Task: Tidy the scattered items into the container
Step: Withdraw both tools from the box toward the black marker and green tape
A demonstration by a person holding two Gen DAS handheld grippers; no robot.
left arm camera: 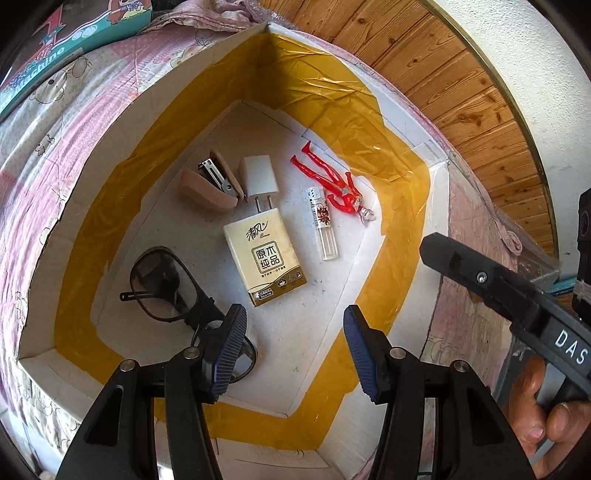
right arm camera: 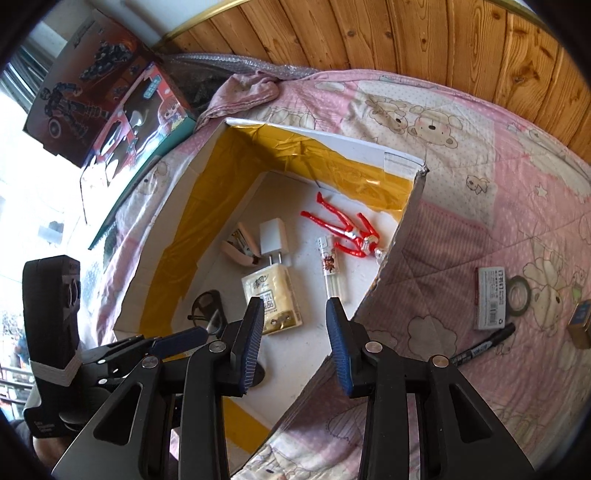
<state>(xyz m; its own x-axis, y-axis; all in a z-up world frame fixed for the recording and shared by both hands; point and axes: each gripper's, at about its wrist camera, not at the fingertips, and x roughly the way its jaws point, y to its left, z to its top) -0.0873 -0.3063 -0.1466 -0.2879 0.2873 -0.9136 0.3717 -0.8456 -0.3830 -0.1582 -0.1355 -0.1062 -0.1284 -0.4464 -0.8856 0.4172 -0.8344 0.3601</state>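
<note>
You are working over a bed covered with a pink and cream quilt [right arm camera: 480, 192] printed with bears, backed by a wall of knotty wood panelling [right arm camera: 369, 33]. 2 toy boxes [right arm camera: 110, 110] are stacked at 10 o'clock in the right wrist view, next to a crumpled pink cloth [right arm camera: 243, 92].

The container is an open white cardboard box [left arm camera: 436, 206] lined with yellow tape, sitting on the quilt. 6 things lie on its floor. In the left wrist view the tissue pack [left arm camera: 265, 256] sits at centre, its long axis running from 11 to 5 o'clock. The white charger [left arm camera: 258, 177] is at its upper end, prongs touching the pack and pointing toward 6. The pink stapler [left arm camera: 212, 181] lies just left of the charger, open. The clear lighter [left arm camera: 324, 221] runs nearly 12 to 6, metal cap toward 12. The red figure [left arm camera: 332, 181] lies just beside it, legs toward 11, head toward 5. Dark goggles [left arm camera: 166, 288] lie at 8 o'clock.

Outside the box, at 3 o'clock in the right wrist view, a white eraser box [right arm camera: 491, 299], a tape roll [right arm camera: 519, 295], a black marker [right arm camera: 484, 343] pointing from 2 to 8, and a small tan box [right arm camera: 581, 325] lie on the quilt.

Your left gripper [left arm camera: 295, 354] hangs above the box floor, jaws wide apart and empty. Your right gripper [right arm camera: 295, 339] is likewise spread and empty, over the box's near right wall.
</note>
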